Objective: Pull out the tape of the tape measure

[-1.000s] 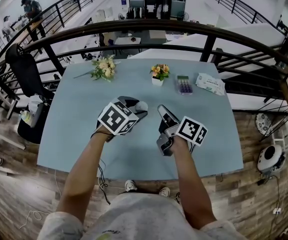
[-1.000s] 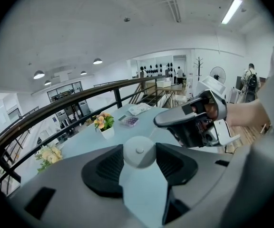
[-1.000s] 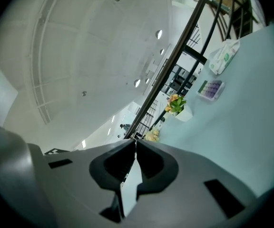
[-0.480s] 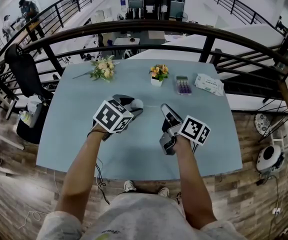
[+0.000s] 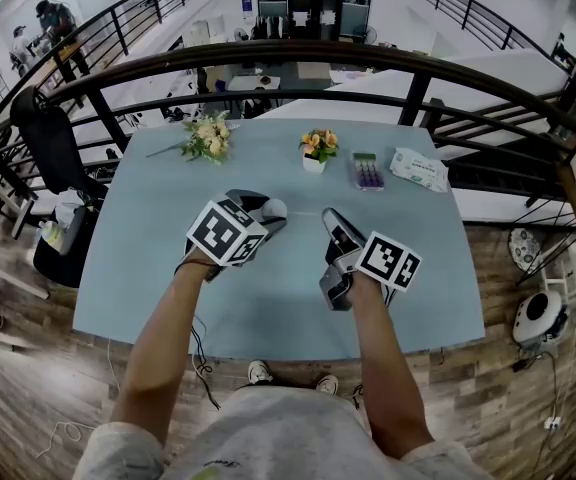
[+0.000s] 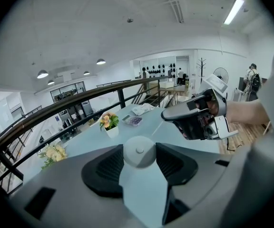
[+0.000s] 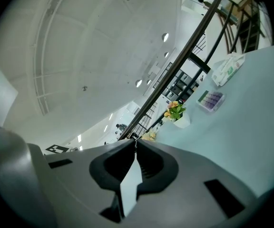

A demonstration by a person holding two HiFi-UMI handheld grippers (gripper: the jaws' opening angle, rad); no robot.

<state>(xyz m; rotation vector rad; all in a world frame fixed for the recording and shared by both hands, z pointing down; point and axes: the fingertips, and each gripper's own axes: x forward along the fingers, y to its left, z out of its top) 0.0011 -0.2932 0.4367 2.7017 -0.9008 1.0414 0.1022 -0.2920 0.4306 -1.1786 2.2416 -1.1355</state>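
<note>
The left gripper view shows clearly what the head view nearly hides: the tape measure point(image 6: 139, 151), a round, smooth white case, sits clamped between the ribbed black pads of the left gripper point(image 6: 141, 164). From it a thin tape point(image 6: 157, 127) goes to the right gripper point(image 6: 163, 114), whose jaws are together on its end. On the matte blue table point(image 5: 268, 308), a small white pot point(image 5: 315, 162) holds orange flowers and a clear box point(image 5: 368, 173) holds purple pieces.

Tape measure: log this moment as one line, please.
left gripper: shut on tape measure | right gripper: shut on tape end | tape: short span out between grippers | both over table
</note>
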